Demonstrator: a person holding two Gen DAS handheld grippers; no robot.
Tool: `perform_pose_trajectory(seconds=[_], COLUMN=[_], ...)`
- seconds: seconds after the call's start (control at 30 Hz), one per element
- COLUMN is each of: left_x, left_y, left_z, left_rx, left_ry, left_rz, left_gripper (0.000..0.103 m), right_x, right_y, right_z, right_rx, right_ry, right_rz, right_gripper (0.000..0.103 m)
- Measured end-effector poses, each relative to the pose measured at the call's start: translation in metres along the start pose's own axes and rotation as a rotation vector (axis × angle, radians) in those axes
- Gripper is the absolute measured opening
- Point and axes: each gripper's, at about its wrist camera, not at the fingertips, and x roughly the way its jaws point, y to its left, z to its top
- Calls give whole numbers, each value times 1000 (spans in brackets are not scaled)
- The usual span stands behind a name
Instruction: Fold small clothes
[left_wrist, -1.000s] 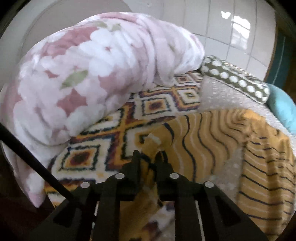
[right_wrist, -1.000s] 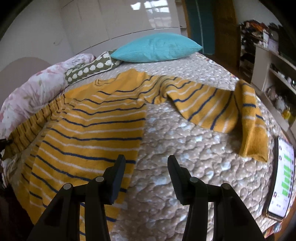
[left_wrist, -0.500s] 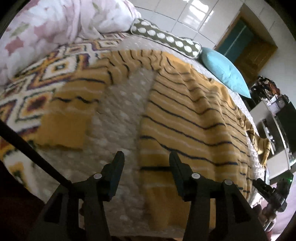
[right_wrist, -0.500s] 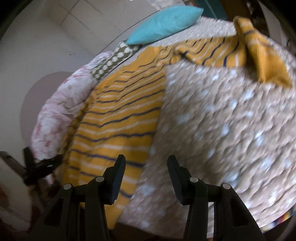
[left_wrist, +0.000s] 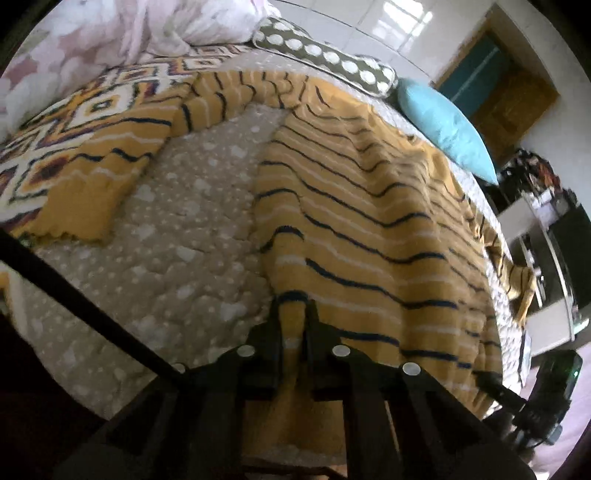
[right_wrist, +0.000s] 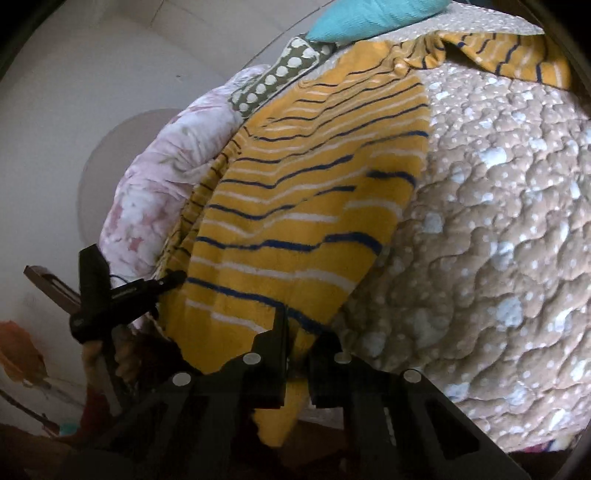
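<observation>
— What does the garment look like, and where is it?
— A mustard-yellow knitted sweater with navy and white stripes (left_wrist: 369, 206) lies spread flat on the beige spotted quilted bed (left_wrist: 177, 240), sleeves out.
— And the claws?
— Left claw (left_wrist: 293, 314) and right claw (right_wrist: 301, 332) each pinch its hem at the bed's near edge; bare quilt lies beside both.

Home bedroom: quilted bed (left_wrist: 177, 266), pillows (left_wrist: 447, 129)

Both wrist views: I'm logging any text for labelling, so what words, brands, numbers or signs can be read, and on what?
None can be read.
Mustard-yellow knitted sweater with navy and white stripes: no tag or print shows.
Black handheld gripper seen in the right wrist view: a pale marking, too blurred to read.
Cluttered white shelf: items too small to read.
</observation>
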Motion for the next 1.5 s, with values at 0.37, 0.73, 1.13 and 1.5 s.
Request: perform_pose_trajectory(seconds=[0.37, 0.73, 1.13, 1.5], left_x=[-54, -88, -67, -71], left_y=[3, 3, -20, -20], left_z=[-44, -40, -39, -21], left_rx=[65, 39, 132, 137], left_ry=[-44, -197, -168, -207], left_rz=[68, 42, 42, 42], left_gripper=[13, 55, 59, 59], right_x=[-45, -146, -134, -197], right_y=[6, -75, -89, -117], right_z=[-30, 27, 80, 132], right_rx=[-110, 176, -116, -109], right_ry=[68, -345, -288, -386], right_rz=[-103, -333, -739, -875], right_gripper=[9, 45, 60, 4])
